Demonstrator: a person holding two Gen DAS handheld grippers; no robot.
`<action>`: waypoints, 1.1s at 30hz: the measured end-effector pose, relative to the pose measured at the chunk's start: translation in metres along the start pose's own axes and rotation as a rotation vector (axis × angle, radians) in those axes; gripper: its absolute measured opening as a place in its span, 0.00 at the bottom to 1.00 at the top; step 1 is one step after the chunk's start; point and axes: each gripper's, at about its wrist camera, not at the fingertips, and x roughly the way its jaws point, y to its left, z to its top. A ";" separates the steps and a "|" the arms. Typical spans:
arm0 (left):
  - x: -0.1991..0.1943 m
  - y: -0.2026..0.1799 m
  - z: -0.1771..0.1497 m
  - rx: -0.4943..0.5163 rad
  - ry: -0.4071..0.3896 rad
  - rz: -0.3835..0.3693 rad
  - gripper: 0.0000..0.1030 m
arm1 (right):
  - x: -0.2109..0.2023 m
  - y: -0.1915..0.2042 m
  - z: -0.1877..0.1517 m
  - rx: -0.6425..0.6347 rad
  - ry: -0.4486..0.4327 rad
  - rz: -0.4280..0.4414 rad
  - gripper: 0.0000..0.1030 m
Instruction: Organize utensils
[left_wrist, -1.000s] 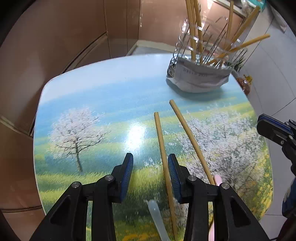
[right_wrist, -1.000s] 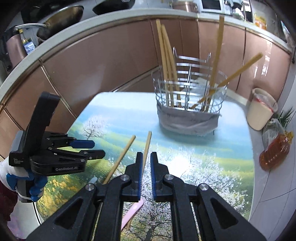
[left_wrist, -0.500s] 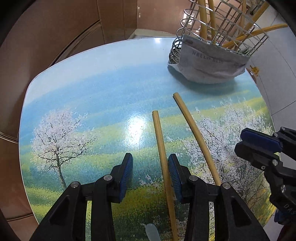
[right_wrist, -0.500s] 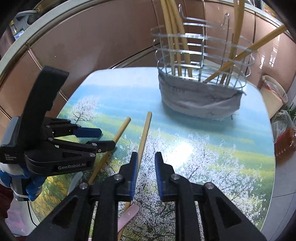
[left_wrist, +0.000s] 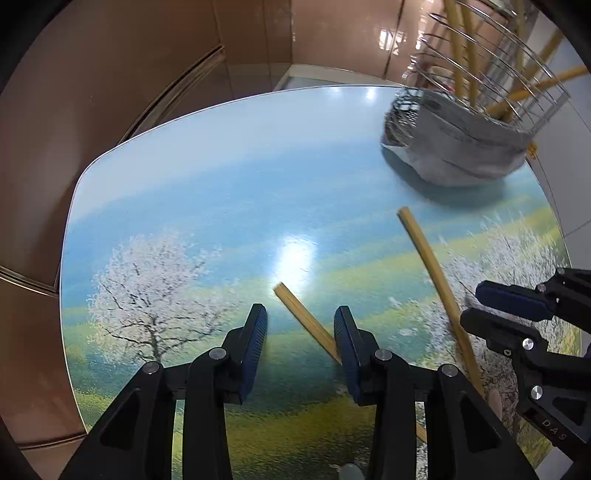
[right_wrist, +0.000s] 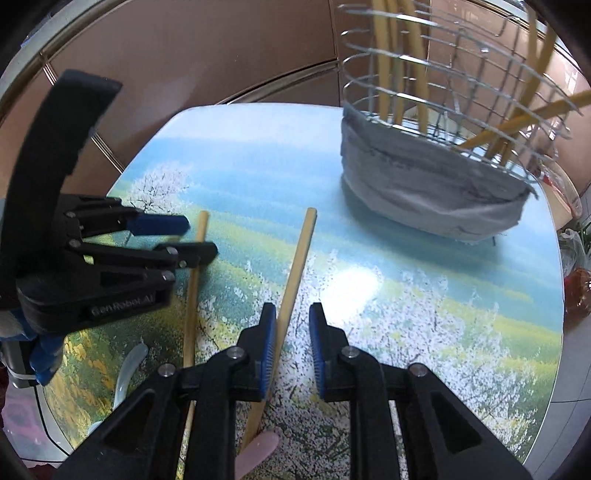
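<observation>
- Here, on a tabletop printed with blossom trees (left_wrist: 155, 229), two long pale bamboo chopsticks lie loose; the wire basket wrapped in grey cloth (right_wrist: 436, 184) stands at the far right corner, already holding others.
- The left gripper (left_wrist: 299, 332) is spread, and the nearer chopstick (left_wrist: 306, 321) runs diagonally between its jaws, its tip pointing forward-left.
- The right gripper (right_wrist: 291, 332) is also parted; the second chopstick (right_wrist: 295, 273) lies beside its left pad, its long axis pointing ahead.
- Likely next: each claw closes on its own stick.
- Open table lies between sticks and basket; the two tools sit near each other.
</observation>
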 end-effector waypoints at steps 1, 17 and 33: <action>0.000 0.006 0.002 -0.007 -0.002 0.003 0.37 | 0.003 0.001 0.001 -0.003 0.007 -0.005 0.17; 0.018 0.041 0.037 -0.057 -0.022 -0.013 0.13 | 0.040 0.028 0.040 -0.060 0.052 -0.069 0.17; 0.024 0.063 0.050 -0.149 -0.010 -0.112 0.00 | 0.054 0.036 0.075 -0.114 0.085 -0.045 0.07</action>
